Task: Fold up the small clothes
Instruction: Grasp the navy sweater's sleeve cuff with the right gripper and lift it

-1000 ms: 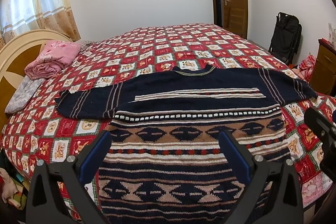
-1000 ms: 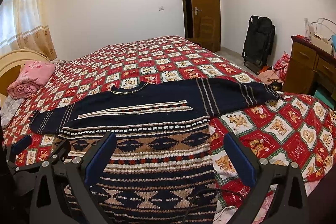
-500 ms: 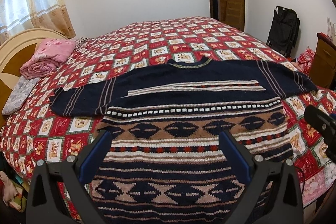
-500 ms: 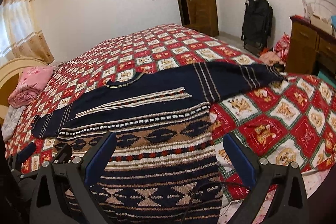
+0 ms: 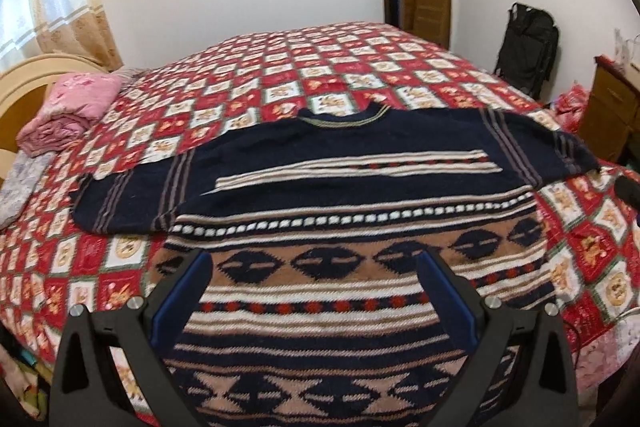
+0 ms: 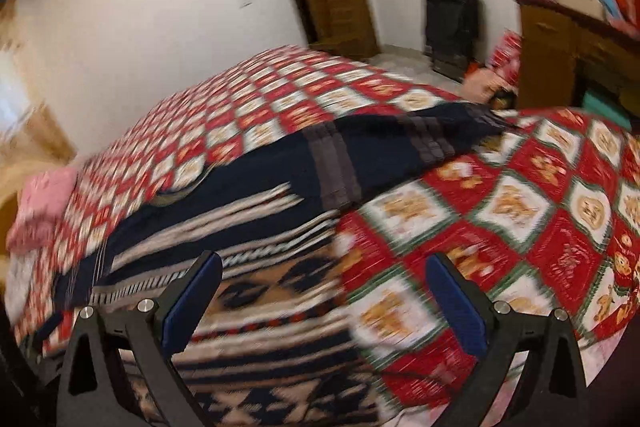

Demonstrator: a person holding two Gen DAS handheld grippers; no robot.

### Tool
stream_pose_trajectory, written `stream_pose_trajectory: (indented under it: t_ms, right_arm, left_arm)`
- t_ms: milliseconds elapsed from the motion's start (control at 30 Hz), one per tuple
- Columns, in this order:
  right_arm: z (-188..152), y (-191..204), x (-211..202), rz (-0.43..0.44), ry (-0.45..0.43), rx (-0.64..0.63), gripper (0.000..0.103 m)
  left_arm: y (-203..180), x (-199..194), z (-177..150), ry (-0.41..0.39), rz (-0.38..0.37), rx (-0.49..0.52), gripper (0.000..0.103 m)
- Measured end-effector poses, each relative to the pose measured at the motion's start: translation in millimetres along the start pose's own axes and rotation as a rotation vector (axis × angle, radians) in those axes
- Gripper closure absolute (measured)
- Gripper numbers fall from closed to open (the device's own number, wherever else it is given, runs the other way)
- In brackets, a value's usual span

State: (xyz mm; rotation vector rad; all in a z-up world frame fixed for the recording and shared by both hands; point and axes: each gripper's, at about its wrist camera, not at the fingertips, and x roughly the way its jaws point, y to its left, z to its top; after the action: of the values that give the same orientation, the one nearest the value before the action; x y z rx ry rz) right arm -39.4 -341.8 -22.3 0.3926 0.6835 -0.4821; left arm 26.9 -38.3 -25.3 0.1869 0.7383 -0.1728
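One sweater [image 5: 344,195] lies flat on the bed [image 5: 280,75] by its near edge. The left tool [image 5: 316,291] hovers over its lower body, released; the right tool [image 6: 324,291], also released, straddles its right side. Collar points to the far edge, sleeves spread sideways.
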Motion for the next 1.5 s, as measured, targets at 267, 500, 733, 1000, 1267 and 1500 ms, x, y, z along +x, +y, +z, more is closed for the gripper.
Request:
stream_pose_trajectory:
  t_ms: [267,500,733,1000,1267,1500]
  right_arm:
    - [61,-154,41,-0.155,-0.022,0.433,0.001]
    - [113,-223,108,-0.125,0.073,0.58,0.01]
    - [141,-233,172,-0.166,0.191,0.566,0.011]
    - [143,-210,203,-0.114,0.325,0.566,0.011]
    - [138,-240,222,-0.061,0.229,0.71,0.073]
    - [176,-202,191,-0.156,0.118,0.499,0.095]
  left_arm:
    - [3,41,14,0.076,-0.057,-0.024,0.0]
    - [-6,71,22,0.137,-0.064,-0.013,0.0]
    - [-11,91,31,0.166,-0.042,-0.009,0.0]
    - [-17,104,34,0.193,-0.034,-0.01,0.0]
    - [0,95,34,0.181,-0.018,-0.039,0.0]
    - [32,85,33,0.155,0.011,-0.097,0.0]
